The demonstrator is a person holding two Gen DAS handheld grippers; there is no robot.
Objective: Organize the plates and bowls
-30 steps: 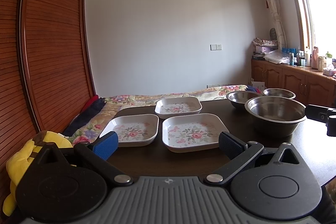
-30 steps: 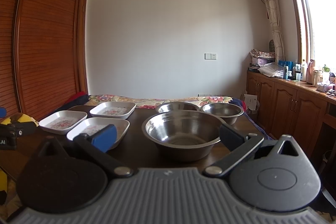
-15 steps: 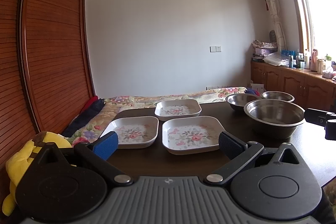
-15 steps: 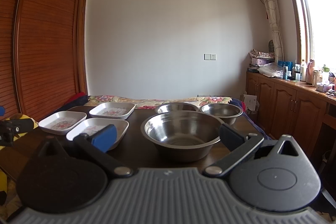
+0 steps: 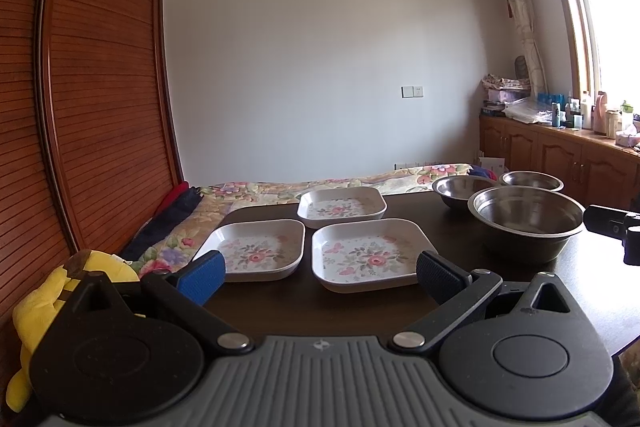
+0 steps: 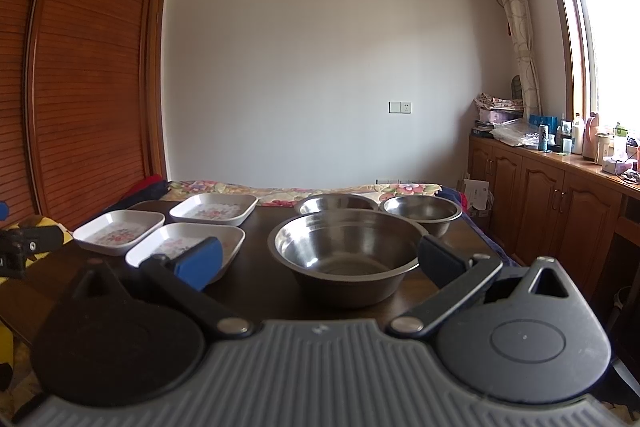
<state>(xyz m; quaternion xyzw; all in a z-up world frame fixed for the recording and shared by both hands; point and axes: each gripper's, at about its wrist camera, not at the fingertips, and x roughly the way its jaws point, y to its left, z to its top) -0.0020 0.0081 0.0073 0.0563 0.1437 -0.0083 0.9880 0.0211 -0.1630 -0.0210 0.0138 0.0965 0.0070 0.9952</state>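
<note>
While we hold both tongs above the near edge of the dark desk (image 5: pixel 360 311), each pair stands spread wide and pinches nothing. Our left tongs (image 5: pixel 320 269) face three white flowered plates: the near plate (image 5: pixel 370 253) lies just beyond the gap between the pads, a little to the right of its middle; the left plate (image 5: pixel 256 247) sits beside it, behind the blue pad (image 5: pixel 202 271); the far plate (image 5: pixel 342 203) lies behind both, apart from them. None of the plates touches the tongs.

Our right tongs (image 6: pixel 320 261) face three steel bowls. The big bowl (image 6: pixel 348 253) stands directly ahead, between the two pads and just past them, its rim close to the dark pad (image 6: pixel 440 261); whether they touch we cannot tell. Two small bowls stand side by side behind it: the left small bowl (image 6: pixel 336 203) and the right small bowl (image 6: pixel 422 211). All plates lie to the left of the bowls, on the same desk. A flowered bed (image 5: pixel 280 187) lies beyond the desk's far edge.
</note>
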